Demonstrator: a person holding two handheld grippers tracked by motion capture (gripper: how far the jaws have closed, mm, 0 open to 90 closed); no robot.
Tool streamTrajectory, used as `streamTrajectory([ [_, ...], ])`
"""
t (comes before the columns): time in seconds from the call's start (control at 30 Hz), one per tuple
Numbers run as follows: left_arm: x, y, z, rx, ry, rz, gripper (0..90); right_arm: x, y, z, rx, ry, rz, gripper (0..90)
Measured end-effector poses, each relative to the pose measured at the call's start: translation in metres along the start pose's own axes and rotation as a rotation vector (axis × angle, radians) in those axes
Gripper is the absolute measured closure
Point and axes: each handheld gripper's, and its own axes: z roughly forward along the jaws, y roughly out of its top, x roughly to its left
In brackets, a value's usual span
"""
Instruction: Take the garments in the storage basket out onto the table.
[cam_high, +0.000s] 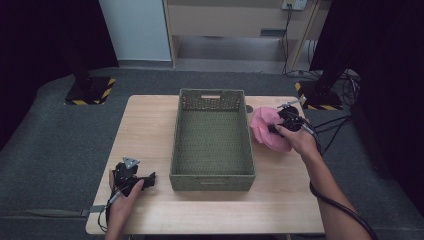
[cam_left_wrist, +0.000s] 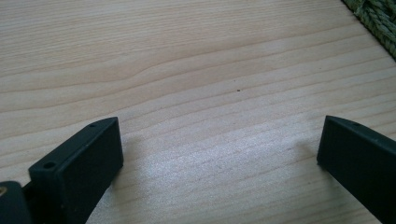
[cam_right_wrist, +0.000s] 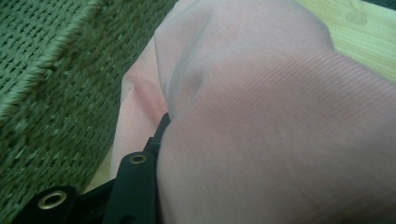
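By the table's (cam_high: 150, 120) right edge, my right gripper (cam_high: 278, 127) is clamped on the pink cloth (cam_high: 265, 127), not yet in the green woven basket (cam_high: 212, 145). My left gripper (cam_high: 148, 180) rests open near the front-left corner, empty.

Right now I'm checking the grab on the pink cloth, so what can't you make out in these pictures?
- Right gripper, right gripper view: pink cloth covers the far jaw.
- Cloth's shape, high view: the hand hides part.
- Green basket, left gripper view: cut off at the corner.

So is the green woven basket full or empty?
Empty: the high view shows the green woven basket's bare mesh floor, with the pink cloth outside, beside it.
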Motion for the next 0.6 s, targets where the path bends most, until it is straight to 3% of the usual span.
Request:
streamTrajectory([
  [0.2,0.000,0.000,0.000,0.000,0.000,0.000,0.0,0.000,-0.005,0.008,-0.011,0.005,0.030,57.1],
  [0.6,0.000,0.000,0.000,0.000,0.000,0.000,0.0,-0.001,-0.006,0.015,-0.003,-0.001,0.032,56.5],
])
